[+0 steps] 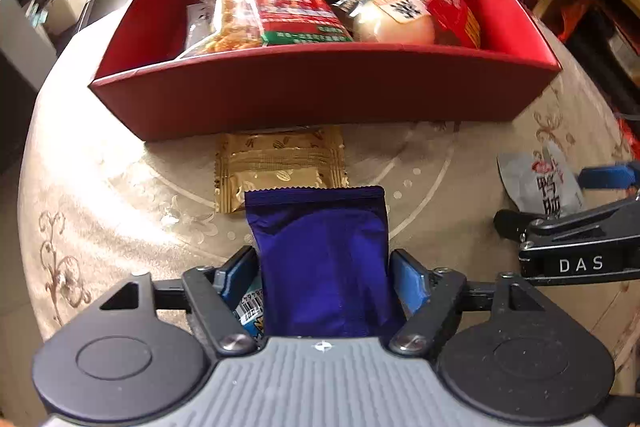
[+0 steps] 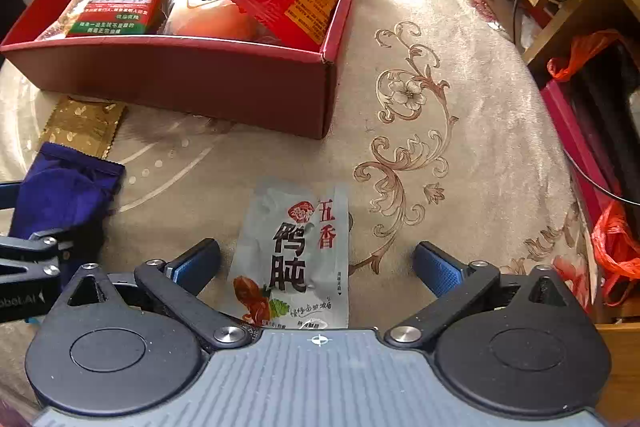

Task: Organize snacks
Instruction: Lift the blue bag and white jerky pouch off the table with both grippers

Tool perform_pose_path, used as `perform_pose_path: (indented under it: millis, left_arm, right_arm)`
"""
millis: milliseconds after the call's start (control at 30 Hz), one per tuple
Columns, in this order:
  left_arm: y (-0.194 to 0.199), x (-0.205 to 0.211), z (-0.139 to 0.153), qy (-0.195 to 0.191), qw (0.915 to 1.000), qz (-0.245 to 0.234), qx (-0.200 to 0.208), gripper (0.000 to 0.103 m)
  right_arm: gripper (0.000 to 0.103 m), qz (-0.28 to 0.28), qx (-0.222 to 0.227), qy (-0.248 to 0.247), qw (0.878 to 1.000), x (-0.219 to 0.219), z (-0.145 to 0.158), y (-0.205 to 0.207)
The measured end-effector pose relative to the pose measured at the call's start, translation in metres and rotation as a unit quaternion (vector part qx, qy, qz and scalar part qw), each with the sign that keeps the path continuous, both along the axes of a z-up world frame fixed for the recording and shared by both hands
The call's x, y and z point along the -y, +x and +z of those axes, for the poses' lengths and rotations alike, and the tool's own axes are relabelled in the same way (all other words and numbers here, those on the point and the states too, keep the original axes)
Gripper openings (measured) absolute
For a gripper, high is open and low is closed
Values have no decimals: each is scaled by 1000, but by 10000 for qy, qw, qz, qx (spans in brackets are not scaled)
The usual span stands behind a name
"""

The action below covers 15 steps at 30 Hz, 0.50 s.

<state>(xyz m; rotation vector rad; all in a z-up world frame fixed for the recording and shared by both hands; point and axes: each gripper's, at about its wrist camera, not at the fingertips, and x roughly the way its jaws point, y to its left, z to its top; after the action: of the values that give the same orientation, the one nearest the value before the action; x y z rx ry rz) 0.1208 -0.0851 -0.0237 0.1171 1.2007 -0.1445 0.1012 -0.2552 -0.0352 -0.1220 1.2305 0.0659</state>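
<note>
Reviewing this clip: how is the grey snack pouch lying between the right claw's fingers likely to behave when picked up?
The grey pouch lies flat and thin on the tablecloth, so it is probably light and floppy, and may droop if pinched at one edge. Its film looks glossy, so likely somewhat slippery. Being flat, it should slide rather than roll. The right claw is open around it.

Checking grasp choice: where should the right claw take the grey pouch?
Across its narrow width near the middle, coming from above. The grey pouch lies flat and lengthwise between the open right claw, its long edges facing the pads.
</note>
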Motion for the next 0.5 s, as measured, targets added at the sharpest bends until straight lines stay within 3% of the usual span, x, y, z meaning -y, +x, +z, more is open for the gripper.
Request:
perform_pose_path:
  millis: [100,133,200,367,500]
  left_arm:
    - [-2,3,-1,91,9999,-40,44,73]
    - [-2,2,-1,60,10000,-3,28,72]
    - [-2,0,3,-17,10000,70,15,59]
    - [-8,-11,17,-340,9993,107,66,50]
    - [-12,-16,23,-300,9993,48,199,36]
  right_arm:
    - [77,56,137,36,9999,-5,10,-13]
    - [63,65,188,41,9998,-5,14,-18]
    - [62,36,171,97,9998,-5,17,-25]
    - [60,-12,346,4,9994,-8,27,-33]
    - [60,-132,560,165,9982,-9,42,-38]
